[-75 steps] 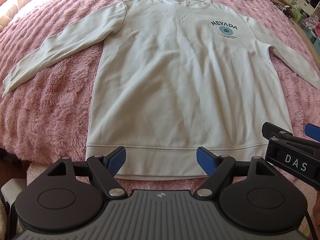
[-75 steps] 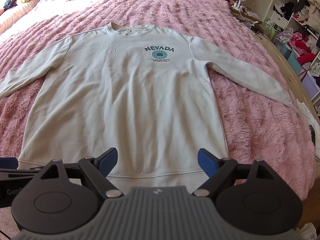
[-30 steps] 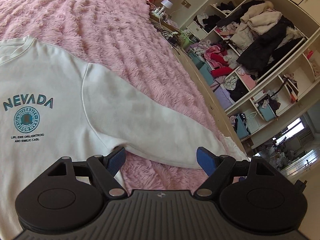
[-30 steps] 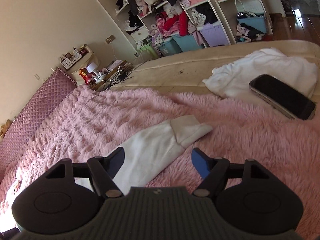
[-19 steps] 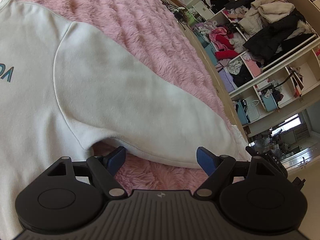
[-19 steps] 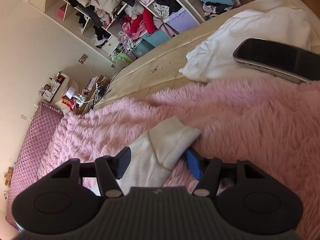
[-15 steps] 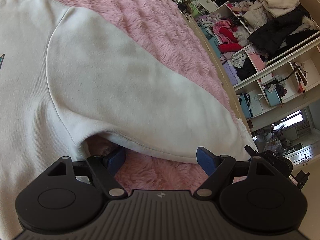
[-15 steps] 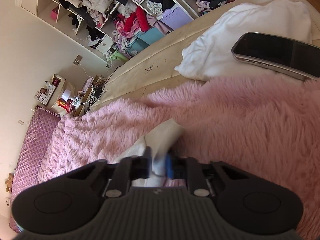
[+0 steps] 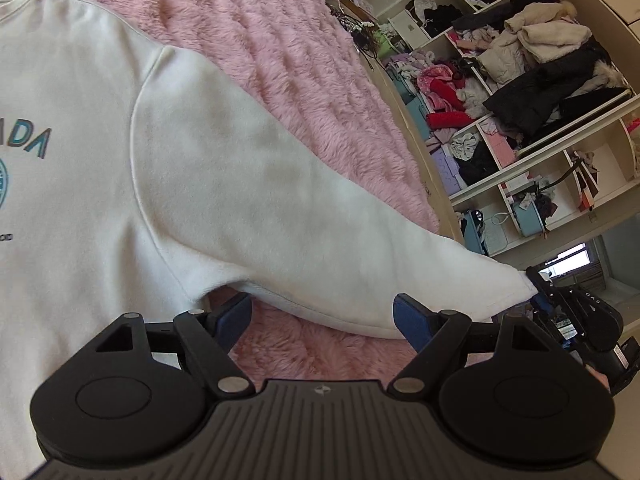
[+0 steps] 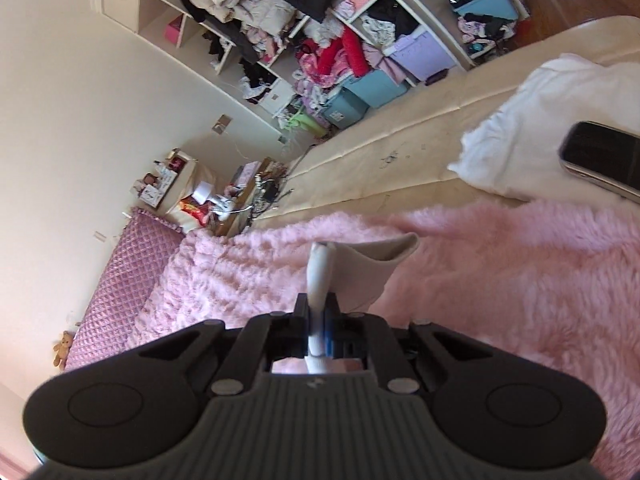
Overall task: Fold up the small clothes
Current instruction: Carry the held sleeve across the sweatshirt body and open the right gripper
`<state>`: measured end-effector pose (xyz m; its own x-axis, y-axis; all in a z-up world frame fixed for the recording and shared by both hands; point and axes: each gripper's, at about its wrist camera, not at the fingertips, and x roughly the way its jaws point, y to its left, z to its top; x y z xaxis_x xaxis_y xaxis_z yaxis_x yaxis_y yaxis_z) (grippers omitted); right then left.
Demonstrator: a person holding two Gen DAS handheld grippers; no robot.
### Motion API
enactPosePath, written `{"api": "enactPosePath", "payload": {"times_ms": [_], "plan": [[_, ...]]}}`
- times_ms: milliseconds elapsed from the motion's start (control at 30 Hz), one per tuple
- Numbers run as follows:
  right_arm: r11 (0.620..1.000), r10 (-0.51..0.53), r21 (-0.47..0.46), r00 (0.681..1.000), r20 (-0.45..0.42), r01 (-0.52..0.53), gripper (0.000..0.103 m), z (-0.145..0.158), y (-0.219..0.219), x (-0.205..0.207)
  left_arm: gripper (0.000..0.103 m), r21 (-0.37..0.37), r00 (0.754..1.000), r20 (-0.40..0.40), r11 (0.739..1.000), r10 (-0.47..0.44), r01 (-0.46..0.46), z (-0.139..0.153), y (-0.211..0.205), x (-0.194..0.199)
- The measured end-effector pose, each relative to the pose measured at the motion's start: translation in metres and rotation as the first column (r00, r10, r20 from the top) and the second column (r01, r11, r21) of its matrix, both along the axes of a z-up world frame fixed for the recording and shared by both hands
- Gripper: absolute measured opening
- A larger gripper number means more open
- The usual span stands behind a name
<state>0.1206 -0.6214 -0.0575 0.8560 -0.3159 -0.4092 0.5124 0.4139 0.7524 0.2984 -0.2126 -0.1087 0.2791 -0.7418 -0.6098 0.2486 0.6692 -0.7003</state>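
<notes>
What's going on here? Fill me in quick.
A person is folding a white sweatshirt spread on a pink fuzzy blanket. The right hand-held gripper is shut on the cuff of one sleeve. The left hand-held gripper is open near that sleeve's armpit, gripping nothing.

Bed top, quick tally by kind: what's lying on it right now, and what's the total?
Sweatshirt: 1, cuff clamped in the right gripper
Pink blanket: 1
White cloth: 1
Phone: 1, on the white cloth
Total: 4
</notes>
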Motion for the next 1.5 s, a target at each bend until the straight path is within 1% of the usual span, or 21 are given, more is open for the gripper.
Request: {"api": "enactPosePath", "payload": {"times_ms": [133, 233, 333, 433, 500, 600, 700, 767, 867, 900, 933, 967, 1000, 1033, 1067, 1133, 1167, 1233, 1333, 1433, 1500], "plan": [[0.994, 0.104, -0.046, 0.991, 0.088, -0.100, 0.002, 0.043, 0.054, 0.024, 0.094, -0.007, 0.997, 0.014, 0.997, 0.075, -0.075, 0.012, 0.061, -0.020], [0.978, 0.204, -0.073, 0.966, 0.158, -0.195, 0.002, 0.071, 0.110, 0.044, 0.094, 0.014, 0.988, 0.046, 0.989, 0.146, -0.147, 0.019, 0.115, -0.044], [0.947, 0.320, -0.102, 0.923, 0.212, -0.305, 0.002, 0.092, 0.183, 0.066, 0.094, 0.017, 0.974, 0.034, 0.975, 0.223, -0.223, 0.018, 0.173, -0.069], [0.907, 0.420, -0.118, 0.873, 0.249, -0.403, 0.002, 0.100, 0.255, 0.084, 0.094, 0.020, 0.955, 0.005, 0.955, 0.295, -0.295, 0.016, 0.225, -0.086], [0.864, 0.502, -0.117, 0.822, 0.269, -0.490, 0.002, 0.100, 0.315, 0.098, 0.094, 0.024, 0.937, 0.017, 0.936, 0.350, -0.350, 0.016, 0.260, -0.100], [0.799, 0.597, -0.107, 0.757, 0.267, -0.592, 0.002, 0.087, 0.392, 0.110, 0.094, 0.019, 0.901, 0.031, 0.901, 0.433, -0.434, 0.016, 0.306, -0.118], [0.716, 0.692, -0.107, 0.682, 0.238, -0.690, 0.002, 0.059, 0.470, 0.117, 0.094, 0.008, 0.863, 0.034, 0.864, 0.503, -0.504, 0.011, 0.342, -0.131], [0.666, 0.742, -0.108, 0.640, 0.199, -0.738, 0.002, 0.033, 0.516, 0.118, 0.094, 0.011, 0.839, 0.036, 0.840, 0.543, -0.543, 0.010, 0.364, -0.137], [0.588, 0.809, -0.128, 0.582, 0.083, -0.799, 0.007, -0.012, 0.570, 0.113, 0.094, -0.004, 0.807, 0.024, 0.807, 0.590, -0.590, 0.003, 0.390, -0.144], [0.557, 0.829, -0.135, 0.558, 0.034, -0.820, 0.008, -0.028, 0.584, 0.111, 0.094, -0.010, 0.797, 0.019, 0.797, 0.603, -0.603, 0.000, 0.397, -0.145], [0.535, 0.841, -0.136, 0.541, -0.004, -0.834, 0.013, -0.039, 0.596, 0.109, 0.094, -0.016, 0.785, 0.012, 0.785, 0.619, -0.619, -0.002, 0.403, -0.145], [0.501, 0.859, -0.131, 0.510, -0.046, -0.855, 0.020, -0.057, 0.603, 0.104, 0.094, -0.027, 0.777, 0.008, 0.776, 0.630, -0.630, -0.005, 0.408, -0.145], [0.466, 0.876, -0.113, 0.475, -0.078, -0.878, 0.035, -0.070, 0.606, 0.101, 0.094, -0.038, 0.770, 0.004, 0.770, 0.638, -0.637, -0.006, 0.412, -0.144], [0.450, 0.884, -0.097, 0.458, -0.096, -0.888, 0.039, -0.076, 0.609, 0.098, 0.094, -0.052, 0.764, -0.003, 0.763, 0.645, -0.645, -0.008, 0.415, -0.143], [0.438, 0.890, -0.083, 0.444, -0.100, -0.895, 0.039, -0.082, 0.608, 0.092, 0.094, -0.065, 0.762, -0.005, 0.760, 0.648, -0.647, -0.009, 0.417, -0.141], [0.418, 0.903, -0.072, 0.422, -0.074, -0.906, 0.045, -0.080, 0.598, 0.082, 0.094, -0.099, 0.763, 0.001, 0.759, 0.647, -0.644, -0.012, 0.420, -0.137], [0.412, 0.908, -0.063, 0.415, -0.055, -0.909, 0.047, -0.076, 0.588, 0.079, 0.094, -0.113, 0.767, 0.008, 0.763, 0.642, -0.637, -0.013, 0.419, -0.135], [0.418, 0.907, -0.072, 0.420, -0.030, -0.906, 0.053, -0.064, 0.563, 0.075, 0.094, -0.127, 0.775, 0.027, 0.772, 0.631, -0.623, -0.013, 0.415, -0.125], [0.483, 0.867, -0.122, 0.493, -0.071, -0.867, 0.054, -0.038, 0.515, 0.069, 0.094, -0.113, 0.771, 0.045, 0.770, 0.636, -0.628, -0.016, 0.411, -0.108], [0.548, 0.818, -0.129, 0.561, -0.125, -0.827, 0.054, -0.033, 0.467, 0.066, 0.094, -0.087, 0.772, 0.042, 0.772, 0.634, -0.629, -0.023, 0.407, -0.095], [0.585, 0.784, -0.130, 0.600, -0.160, -0.800, 0.055, -0.033, 0.441, 0.063, 0.094, -0.070, 0.765, 0.024, 0.764, 0.644, -0.641, -0.030, 0.406, -0.088]]}}
